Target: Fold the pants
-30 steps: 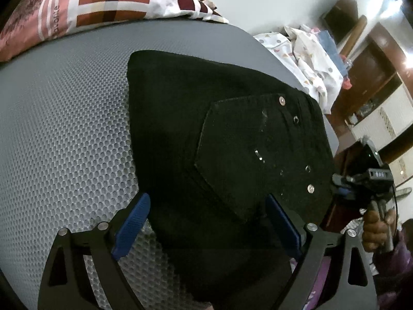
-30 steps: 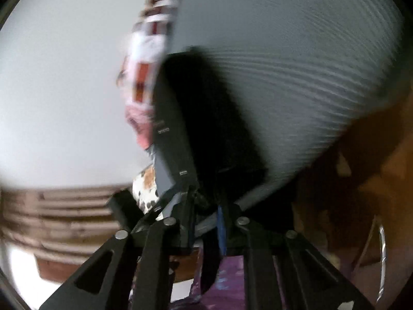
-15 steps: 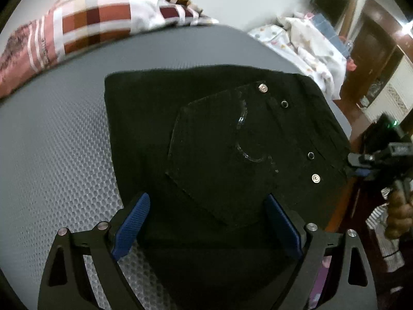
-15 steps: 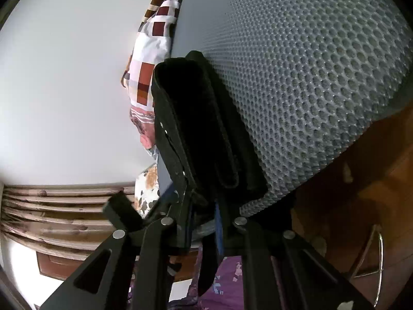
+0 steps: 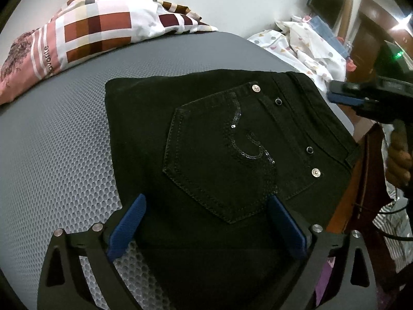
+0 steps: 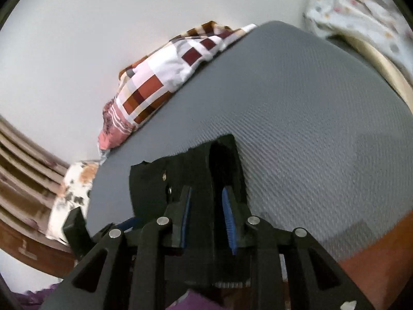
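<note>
The black pants [image 5: 219,142] lie folded flat on the grey mesh mattress [image 5: 64,142], back pocket with sequins facing up. My left gripper [image 5: 206,201] hovers over their near edge; its jaws are wide and still opening, and the blue pads do not press the cloth. My right gripper [image 5: 333,95] sits just off the waistband at the right, held by a hand [image 5: 398,160]. In the right wrist view the right gripper [image 6: 207,193] has its jaws opening, with the pants [image 6: 149,186] lying below and seen through the narrow gap, not pinched.
A checked pillow [image 5: 90,31] lies at the far edge of the mattress against the white wall. A white patterned cloth [image 5: 304,44] is heaped beyond the far right corner. Dark wooden furniture stands at the right, past the mattress edge [image 6: 361,227].
The right gripper rose, rolled upright and parted its jaws off the pants' edge. The pants now lie flat. The left gripper shifted slightly and opened a little wider.
</note>
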